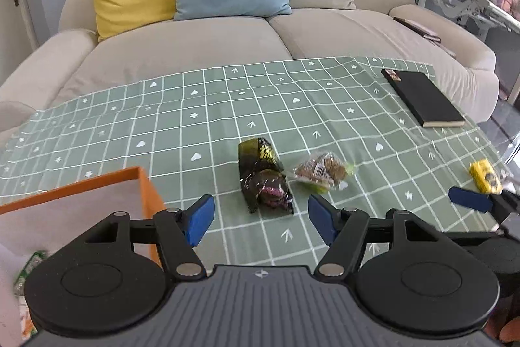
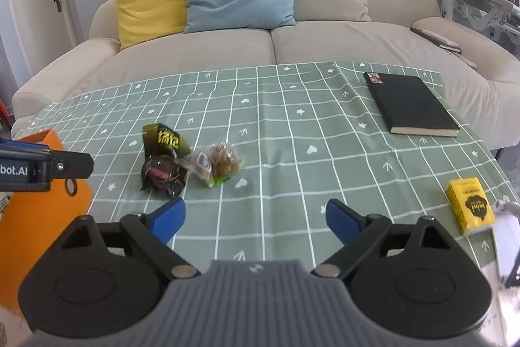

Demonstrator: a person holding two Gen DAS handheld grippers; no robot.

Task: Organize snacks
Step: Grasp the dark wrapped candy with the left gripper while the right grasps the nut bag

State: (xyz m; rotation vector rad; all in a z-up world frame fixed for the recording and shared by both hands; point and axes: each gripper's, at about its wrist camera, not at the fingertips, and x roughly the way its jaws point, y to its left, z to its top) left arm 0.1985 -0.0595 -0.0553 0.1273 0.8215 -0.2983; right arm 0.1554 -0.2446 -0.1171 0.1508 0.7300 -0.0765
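I have the left gripper (image 1: 261, 217) with jaws wide apart and nothing between them, pointing down at the dark wrapped snack (image 1: 264, 176), which lies on the cloth just ahead of the blue pads, slightly toward the left pad. I think it is lined up so because this snack is the nearest one to the box. The right gripper (image 2: 255, 217) is also spread wide and empty; ahead of it is only bare green checked tablecloth (image 2: 292, 132). The clear-wrapped snack (image 2: 216, 165) lies ahead-left of it, touching the dark one, so I judge the right side may go for that one or for the yellow packet (image 2: 471, 207), which sits alone to its right, near the table edge. The orange box (image 1: 97, 210) stands just left of the left gripper, close, prob. so that drops are short. Inside I see white walls and at the bottom a bit of green wrapper, too cut off to tell what it is. A black book (image 2: 409, 104) lies far ahead-right, not part of the job I think.
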